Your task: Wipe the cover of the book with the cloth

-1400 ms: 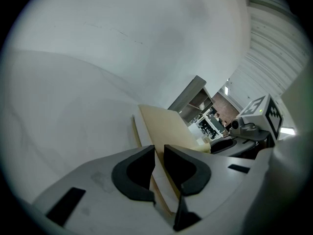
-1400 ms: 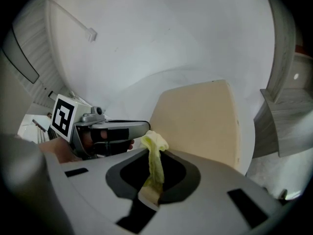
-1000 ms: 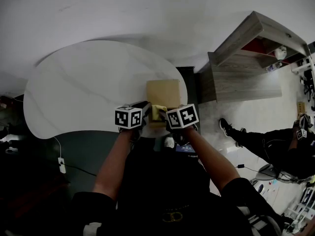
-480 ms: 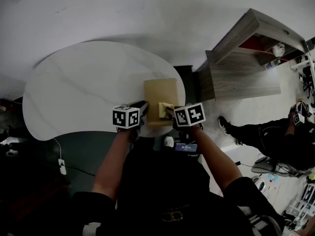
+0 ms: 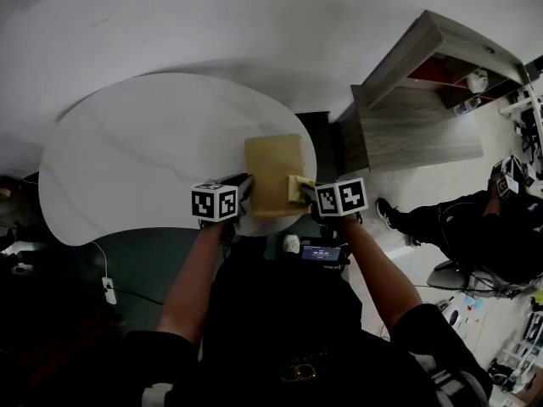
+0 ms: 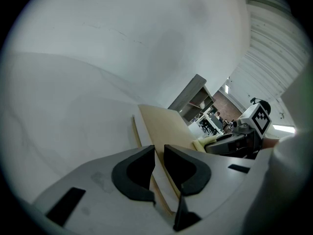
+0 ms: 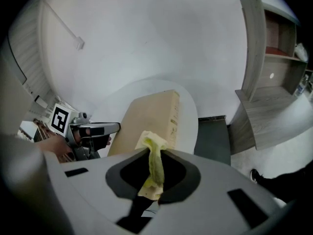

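Tan rectangular book: lies flat on the white oval table. Pale yellow crumpled cloth: on the book's right near edge, pinched between the right gripper's jaws. Left gripper: at the book's left near edge, jaws nipped narrowly onto it.

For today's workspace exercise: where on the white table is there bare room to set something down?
Free: the wide table top left of the book in the head view, out to its rounded rim. Crowded: the near right edge, where the left claw, the right claw and its cloth meet the book.
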`<state>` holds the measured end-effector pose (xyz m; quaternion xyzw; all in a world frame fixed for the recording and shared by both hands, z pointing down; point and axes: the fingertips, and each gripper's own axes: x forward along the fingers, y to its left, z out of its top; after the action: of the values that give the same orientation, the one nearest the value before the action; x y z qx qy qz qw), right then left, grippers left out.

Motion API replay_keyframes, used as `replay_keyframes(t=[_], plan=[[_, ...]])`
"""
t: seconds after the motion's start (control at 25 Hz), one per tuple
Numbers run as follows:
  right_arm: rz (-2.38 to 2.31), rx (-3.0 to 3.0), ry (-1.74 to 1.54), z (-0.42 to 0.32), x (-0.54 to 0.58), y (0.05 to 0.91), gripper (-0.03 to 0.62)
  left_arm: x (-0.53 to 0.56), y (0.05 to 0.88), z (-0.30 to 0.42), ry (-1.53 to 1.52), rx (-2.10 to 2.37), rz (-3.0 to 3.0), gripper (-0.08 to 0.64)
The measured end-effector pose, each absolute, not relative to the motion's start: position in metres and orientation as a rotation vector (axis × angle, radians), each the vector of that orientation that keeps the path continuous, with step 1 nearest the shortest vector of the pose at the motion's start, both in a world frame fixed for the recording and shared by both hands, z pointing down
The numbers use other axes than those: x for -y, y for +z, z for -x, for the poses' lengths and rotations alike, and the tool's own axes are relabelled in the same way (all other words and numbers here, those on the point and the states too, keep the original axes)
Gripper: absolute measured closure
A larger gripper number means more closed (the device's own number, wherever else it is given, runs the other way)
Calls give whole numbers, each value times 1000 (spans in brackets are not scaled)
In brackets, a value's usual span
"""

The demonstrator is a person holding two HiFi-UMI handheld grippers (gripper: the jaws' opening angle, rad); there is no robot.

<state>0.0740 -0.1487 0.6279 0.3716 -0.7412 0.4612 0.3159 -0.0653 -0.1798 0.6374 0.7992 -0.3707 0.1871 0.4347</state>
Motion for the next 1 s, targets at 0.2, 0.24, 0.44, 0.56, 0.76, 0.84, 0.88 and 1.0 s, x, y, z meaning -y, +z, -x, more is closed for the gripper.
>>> replay_keyframes(t=[0.2,0.24,0.44,0.56,0.76,0.84,0.88,1.0], plan=[[-1000,1943,1227,-83,149,628,505,181,637,65,470,925,-1989,499],[-1004,1942,1232,-85,148,628,505,181,637,65,471,926,-1989,499],[-1014,1943,1252,-87,147,630,505,180,637,64,472,931,-1989,499],[-1015,1938,1244,-87,148,630,505,180,638,64,470,931,-1987,499],[-1017,1947,1240,-77,151,623,505,181,638,65,467,934,-1985,499],[-998,1969,1255,-68,151,617,505,181,638,65,468,936,-1984,499],[-984,1982,1258,-62,150,615,505,181,638,65,466,938,-1983,499],[-933,2015,1266,-42,149,609,505,181,638,64,462,941,-1980,499]])
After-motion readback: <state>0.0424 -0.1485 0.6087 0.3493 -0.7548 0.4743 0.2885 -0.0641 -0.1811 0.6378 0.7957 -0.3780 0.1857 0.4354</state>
